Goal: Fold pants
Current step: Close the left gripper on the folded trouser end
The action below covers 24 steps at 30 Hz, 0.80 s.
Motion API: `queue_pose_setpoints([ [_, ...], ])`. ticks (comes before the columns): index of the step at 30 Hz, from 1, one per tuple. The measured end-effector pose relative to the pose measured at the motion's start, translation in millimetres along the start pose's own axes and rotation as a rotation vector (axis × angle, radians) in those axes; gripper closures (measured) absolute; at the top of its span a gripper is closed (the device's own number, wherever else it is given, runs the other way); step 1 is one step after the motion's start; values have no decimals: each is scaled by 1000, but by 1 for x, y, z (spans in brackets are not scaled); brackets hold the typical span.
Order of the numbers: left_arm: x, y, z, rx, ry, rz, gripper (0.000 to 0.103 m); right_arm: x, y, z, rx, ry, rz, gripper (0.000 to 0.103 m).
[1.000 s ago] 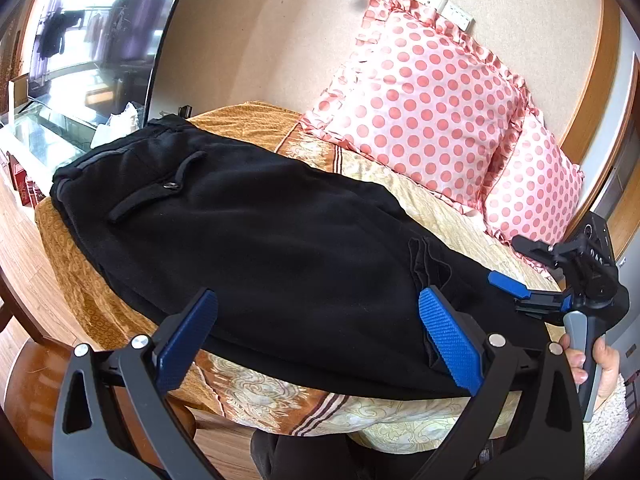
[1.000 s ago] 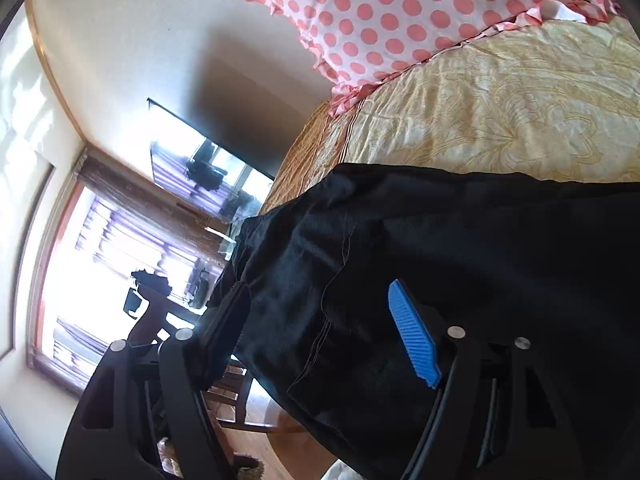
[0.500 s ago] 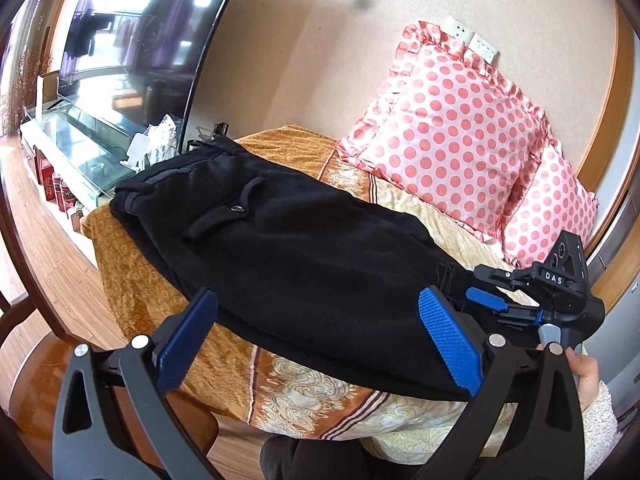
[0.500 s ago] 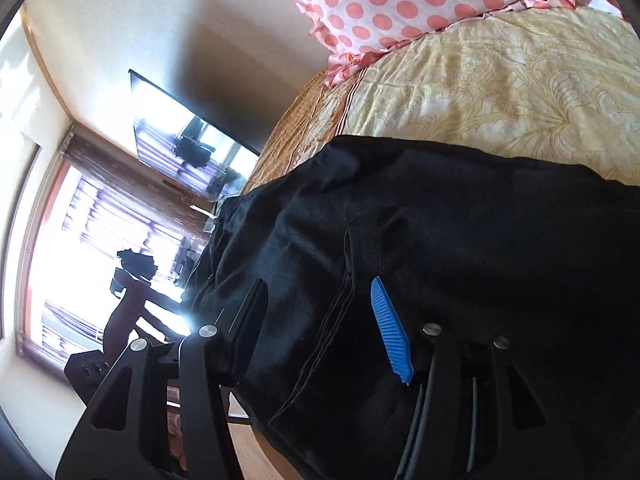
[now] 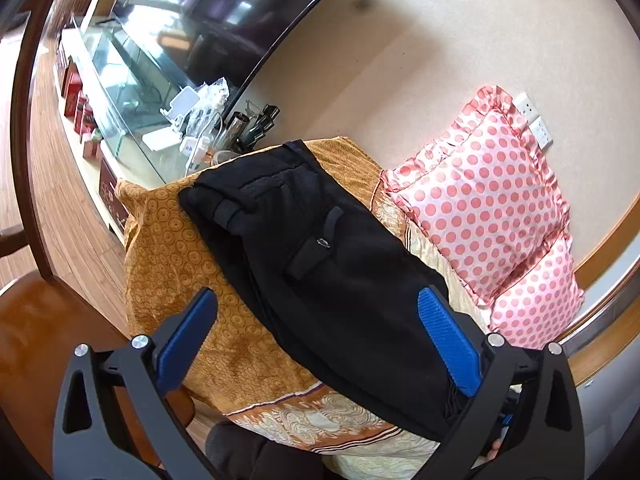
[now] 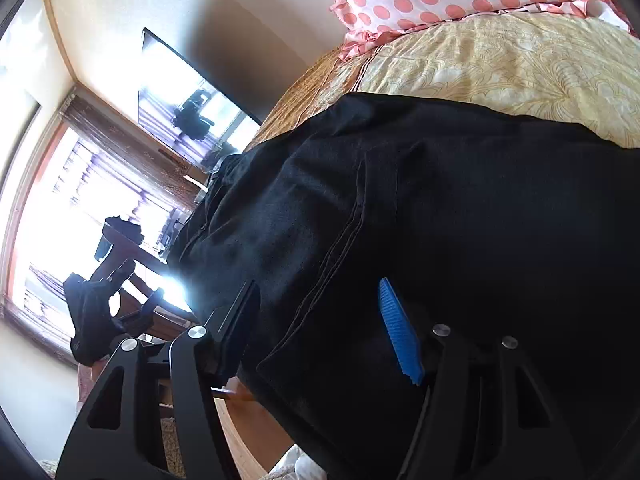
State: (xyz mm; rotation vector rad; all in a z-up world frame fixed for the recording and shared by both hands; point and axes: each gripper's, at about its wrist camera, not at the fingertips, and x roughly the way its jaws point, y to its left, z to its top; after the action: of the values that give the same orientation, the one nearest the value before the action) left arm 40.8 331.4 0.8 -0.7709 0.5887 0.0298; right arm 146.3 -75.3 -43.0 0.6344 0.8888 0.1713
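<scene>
Step in hand: the black pants (image 5: 332,280) look already laid leg over leg in one long band on the bed (image 5: 192,280); by my reading this is the reach for a fresh hold before the crosswise fold, which is not yet made.

Right claw (image 6: 320,328): its jaws are opening, with the hem end of the pants (image 6: 440,220) lying between them; the pads do not look pressed on the cloth, so I read it as released rather than gripping.

Left claw (image 5: 316,340): spread wide and holding nothing; it hangs over the near edge of the bed.

Pants relative to the left claw: the band runs away from its right finger towards the waistband (image 5: 240,196) at the far end; its left finger stands over the bare orange cover, beside the cloth.

Pants relative to the right claw: the stacked hem edges pass between the fingers, most of the cloth ahead and to the right.

Next move calls for: probably both claws pinching every layer at one end together, then carrying it over the other end without dragging the stack askew.

Pillows (image 5: 480,200): beyond the pants, clear of both claws.
</scene>
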Motion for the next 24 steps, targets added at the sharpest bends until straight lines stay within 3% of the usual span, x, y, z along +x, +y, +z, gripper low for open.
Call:
queue_pose_setpoints([
  [4, 14, 20, 23, -117, 59, -76, 4, -3, -2, -6, 0, 1, 1, 37],
  [11, 31, 44, 32, -226, 138, -93, 6, -1, -1, -3, -3, 5, 9, 31],
  [17, 43, 50, 30, -284, 191, -135, 6, 0, 1, -3, -15, 6, 9, 28],
  [24, 43, 52, 30, -303, 189, -151, 6, 0, -1, -3, -11, 6, 19, 27],
])
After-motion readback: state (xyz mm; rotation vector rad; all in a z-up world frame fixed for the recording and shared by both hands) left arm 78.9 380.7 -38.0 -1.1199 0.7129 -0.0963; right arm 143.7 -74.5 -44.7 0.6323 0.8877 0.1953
